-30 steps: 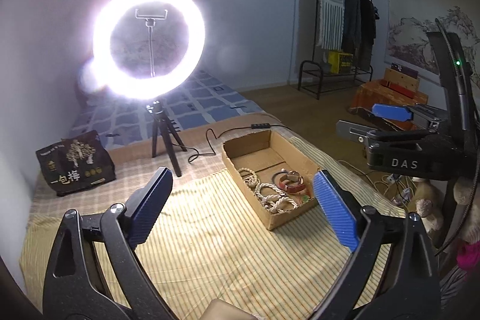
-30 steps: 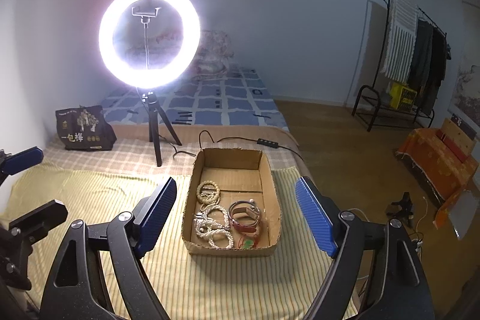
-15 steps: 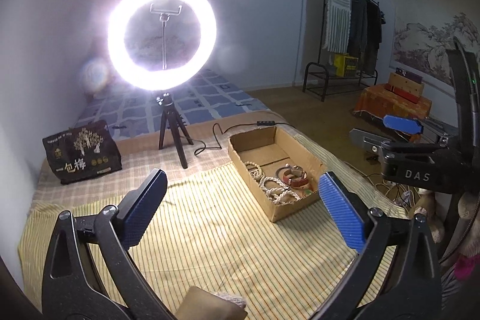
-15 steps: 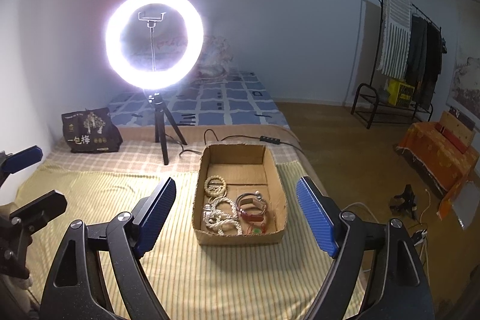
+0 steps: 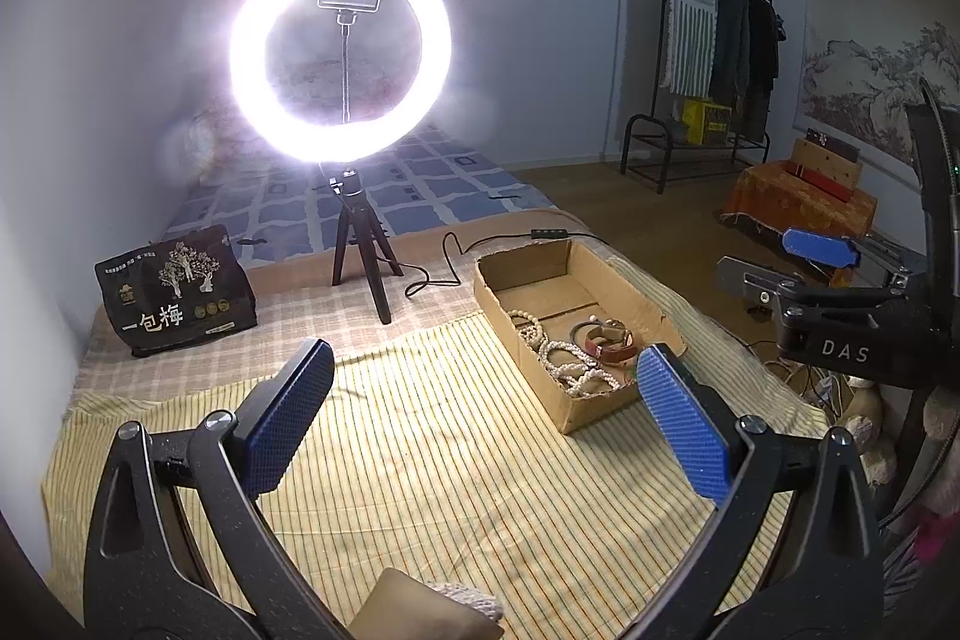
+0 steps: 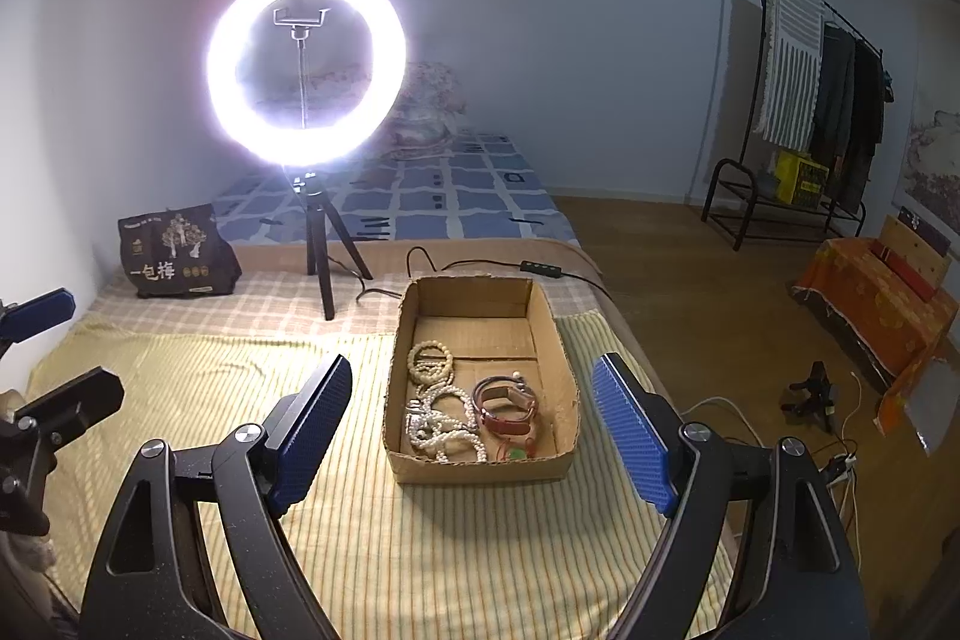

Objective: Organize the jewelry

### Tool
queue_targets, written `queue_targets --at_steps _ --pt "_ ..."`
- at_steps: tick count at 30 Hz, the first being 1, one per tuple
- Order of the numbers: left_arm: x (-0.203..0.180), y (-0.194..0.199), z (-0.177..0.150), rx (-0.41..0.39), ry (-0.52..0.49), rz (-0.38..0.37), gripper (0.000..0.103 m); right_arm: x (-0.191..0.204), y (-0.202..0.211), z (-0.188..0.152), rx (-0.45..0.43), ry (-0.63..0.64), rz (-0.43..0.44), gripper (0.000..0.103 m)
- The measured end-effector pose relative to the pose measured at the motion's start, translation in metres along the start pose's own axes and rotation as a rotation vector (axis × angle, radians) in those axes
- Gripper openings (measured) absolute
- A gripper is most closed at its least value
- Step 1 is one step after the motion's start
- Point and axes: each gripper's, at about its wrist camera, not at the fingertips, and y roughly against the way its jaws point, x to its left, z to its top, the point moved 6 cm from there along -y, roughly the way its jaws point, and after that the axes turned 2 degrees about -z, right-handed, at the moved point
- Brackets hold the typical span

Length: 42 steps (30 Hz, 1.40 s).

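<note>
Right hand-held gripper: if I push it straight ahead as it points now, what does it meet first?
Probably the cardboard box, which sits centred between the open fingers of the right hand-held gripper, likely its near wall or the beads inside. Depth is unclear.

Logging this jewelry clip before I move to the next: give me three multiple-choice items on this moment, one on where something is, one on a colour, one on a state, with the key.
1. Where does the jewelry lie?
A. Spread on the striped cloth
B. Inside the cardboard box
C. On the black bag

2. What colour are the gripper finger pads?
A. Blue
B. Red
C. White

3. How do the two grippers stand?
A. Both shut on beads
B. Left shut, right open
C. Both open and empty

Key:
1 B: the bead bracelets and the leather strap sit within the cardboard box, which rests on the striped cloth.
2 A: the pads show blue.
3 C: the left gripper and the right gripper have their jaws wide apart with nothing between them.
</note>
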Motion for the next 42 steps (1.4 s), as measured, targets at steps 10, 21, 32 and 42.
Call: queue_targets --at_steps 10,21,32,42 --pt "0.0001 0.0005 0.0009 -0.006 -0.003 0.001 0.103 -0.0001 -0.0018 -0.0019 0.008 0.004 -0.008 0.082" --pt "0.0004 0.0004 0.0009 -0.004 -0.004 0.000 0.103 0.0004 -0.0017 -0.0029 0.005 0.013 -0.013 0.082" --pt "-0.0011 0.0001 0.0000 0.009 -0.021 0.011 0.103 0.0009 -0.0018 -0.0037 0.005 0.016 -0.017 0.082" --pt "-0.0066 0.0016 -0.0016 0.009 -0.054 0.036 0.103 0.0021 -0.0033 -0.0066 0.015 0.028 -0.013 0.082"
